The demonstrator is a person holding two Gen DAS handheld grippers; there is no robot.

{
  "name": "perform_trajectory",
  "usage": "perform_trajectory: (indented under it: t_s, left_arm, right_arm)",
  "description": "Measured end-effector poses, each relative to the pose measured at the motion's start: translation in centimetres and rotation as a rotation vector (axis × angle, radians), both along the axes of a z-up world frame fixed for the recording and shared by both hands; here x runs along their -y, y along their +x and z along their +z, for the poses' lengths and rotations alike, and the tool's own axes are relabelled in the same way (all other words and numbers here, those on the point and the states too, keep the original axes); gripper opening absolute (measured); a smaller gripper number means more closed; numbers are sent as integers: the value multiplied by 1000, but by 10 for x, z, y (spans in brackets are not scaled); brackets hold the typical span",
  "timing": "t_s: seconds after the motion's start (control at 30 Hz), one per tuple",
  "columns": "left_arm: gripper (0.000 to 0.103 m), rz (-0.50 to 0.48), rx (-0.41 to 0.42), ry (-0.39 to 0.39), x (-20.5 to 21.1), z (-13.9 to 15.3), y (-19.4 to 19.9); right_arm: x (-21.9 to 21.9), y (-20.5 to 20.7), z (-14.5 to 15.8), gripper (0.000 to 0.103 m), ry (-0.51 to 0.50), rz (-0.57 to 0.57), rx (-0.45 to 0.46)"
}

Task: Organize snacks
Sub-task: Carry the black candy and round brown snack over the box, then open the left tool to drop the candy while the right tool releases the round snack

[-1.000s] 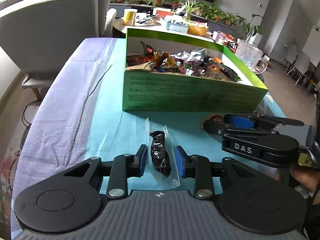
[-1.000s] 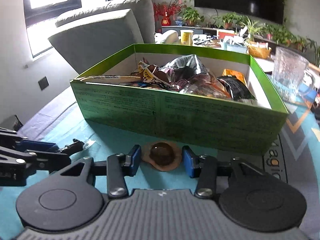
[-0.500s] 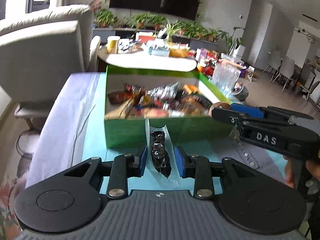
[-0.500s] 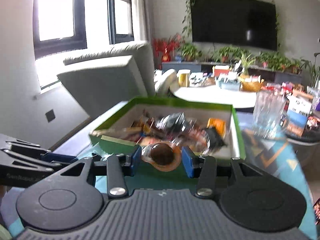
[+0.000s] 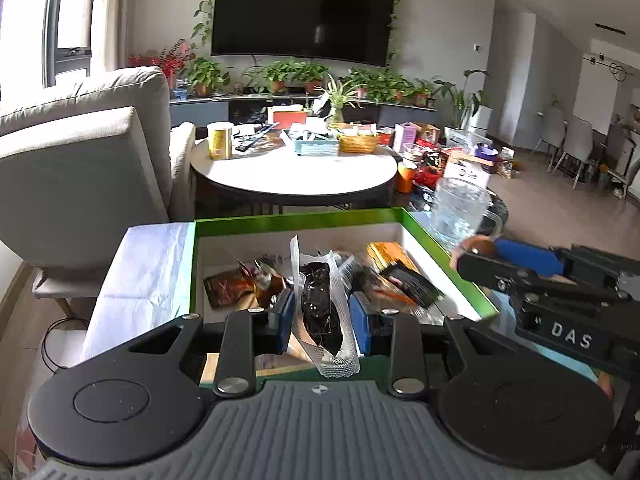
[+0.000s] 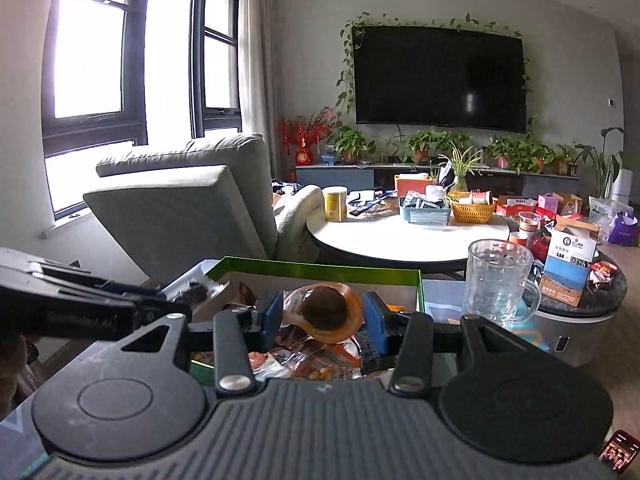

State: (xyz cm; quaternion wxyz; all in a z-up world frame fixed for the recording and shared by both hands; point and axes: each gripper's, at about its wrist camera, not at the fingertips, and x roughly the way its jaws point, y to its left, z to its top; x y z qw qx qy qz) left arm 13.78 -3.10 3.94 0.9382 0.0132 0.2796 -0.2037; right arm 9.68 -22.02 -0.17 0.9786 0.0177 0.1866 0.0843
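My left gripper [image 5: 322,314] is shut on a clear packet with a dark snack [image 5: 320,304] and holds it above the near edge of the green box [image 5: 296,220], which is full of several wrapped snacks. My right gripper [image 6: 320,318] is shut on a round brown snack in an orange wrapper [image 6: 324,310] and holds it over the same box [image 6: 320,270]. The right gripper also shows in the left wrist view [image 5: 480,250] at the box's right side. The left gripper shows at the left of the right wrist view [image 6: 176,300].
A glass mug [image 5: 460,210] stands just beyond the box's right corner. A round white table [image 5: 296,170] with a tin, baskets and packets is behind. A grey armchair [image 5: 80,160] is at the left. The box sits on a blue cloth [image 5: 140,264].
Both grippers have lifted their snacks off the cloth and moved forward and up over the green box. The snacks stay clamped.
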Motion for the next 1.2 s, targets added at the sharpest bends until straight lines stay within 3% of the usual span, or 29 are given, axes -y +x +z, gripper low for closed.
perform_trajectory:
  t_s: [0.63,0.83,0.97,1.2]
  left_arm:
    - [28,60,-71,4,4,-26,51]
    - [32,64,-76,33,6,-30,54]
    - [40,55,-73,32,6,-29,51]
    - [41,63,-64,33,4,-26,46]
  right_arm:
    - [14,50,-25,36,54,-40,-84]
    - [8,57,-29,37,51,-53,-122]
    - [6,54,-28,37,69,-58,-121]
    - [4,51,-23,37,77,-51,-122]
